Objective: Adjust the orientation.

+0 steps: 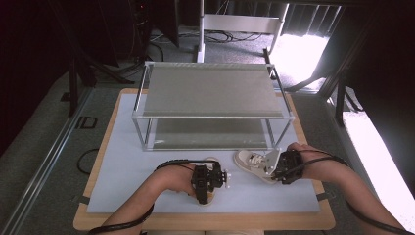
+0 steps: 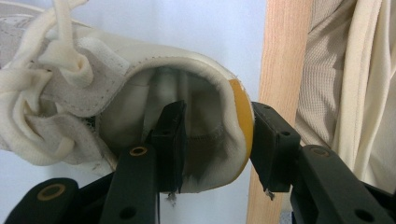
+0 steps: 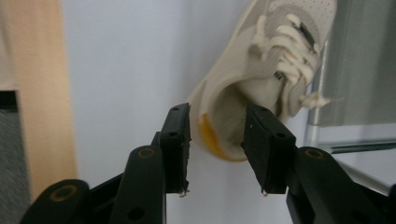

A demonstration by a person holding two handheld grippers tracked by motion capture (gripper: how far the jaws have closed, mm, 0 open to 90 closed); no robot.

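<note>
Two cream sneakers lie on a pale mat that covers a wooden table. The left gripper sits near the mat's near edge, left of centre. In the left gripper view its jaws clamp the heel of the left sneaker: one pad is inside the collar, the other presses the orange heel tab from outside. The table's wooden edge stands just beyond that heel, with the person's sleeve past it.

The right gripper is at the right sneaker, which lies on the mat just in front of the shelf rack, toe to the left in the high view. In the right gripper view the jaws stand on either side of that sneaker's heel, partly closed; whether the pads press it cannot be told. The rack's lower rail runs close beside the sneaker's laces. Open mat lies left of the left gripper and along the near edge.
</note>
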